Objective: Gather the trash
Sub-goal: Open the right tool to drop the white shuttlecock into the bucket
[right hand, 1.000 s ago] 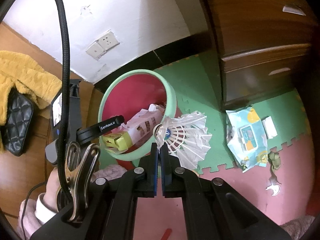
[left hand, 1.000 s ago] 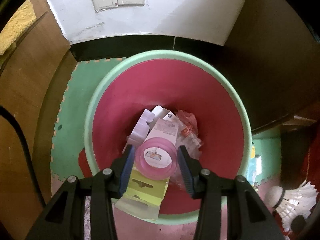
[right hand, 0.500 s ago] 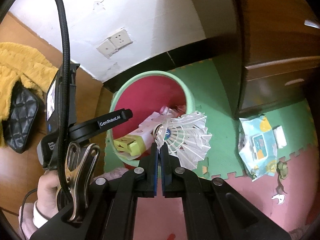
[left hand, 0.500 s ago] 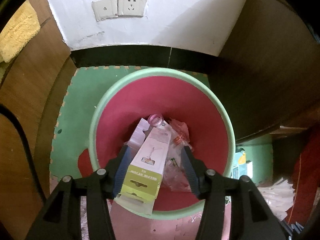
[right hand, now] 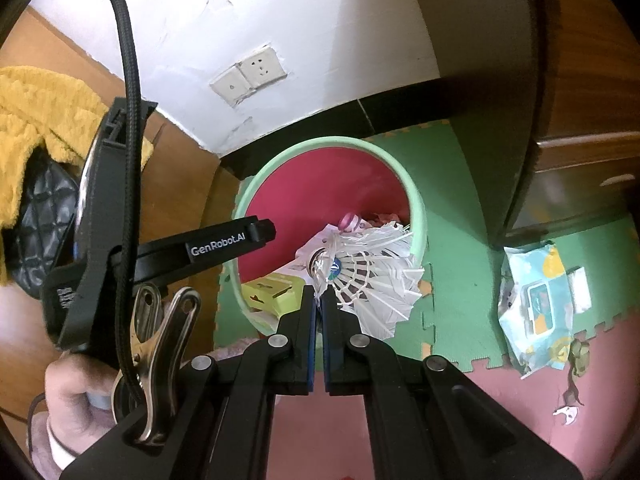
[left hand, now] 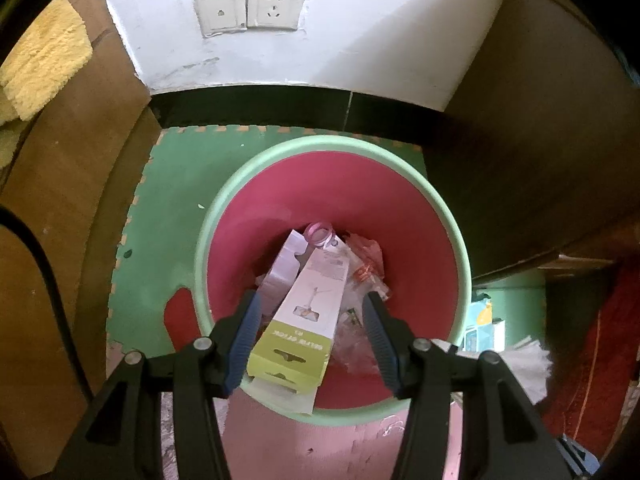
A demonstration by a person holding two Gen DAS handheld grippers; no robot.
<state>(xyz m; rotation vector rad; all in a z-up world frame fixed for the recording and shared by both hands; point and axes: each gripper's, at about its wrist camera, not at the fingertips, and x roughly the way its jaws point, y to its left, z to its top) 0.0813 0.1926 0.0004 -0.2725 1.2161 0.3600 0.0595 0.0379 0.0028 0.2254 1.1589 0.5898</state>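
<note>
Since releasing the pink tape roll [left hand: 319, 235] into my green-rimmed red bin [left hand: 256, 184] on green-and-pink foam floor mats [left hand: 168, 216], my left claw [left hand: 312, 334] gapes empty above the cardboard box [left hand: 308, 312], while my right claw [right hand: 319, 304] pinches white feathered shuttlecocks [right hand: 372, 280].

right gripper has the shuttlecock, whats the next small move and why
Probably carry the shuttlecock a little further over the bin opening, then release. The right gripper is shut on it near the rim, not clearly inside; the left gripper is open and empty.
</note>
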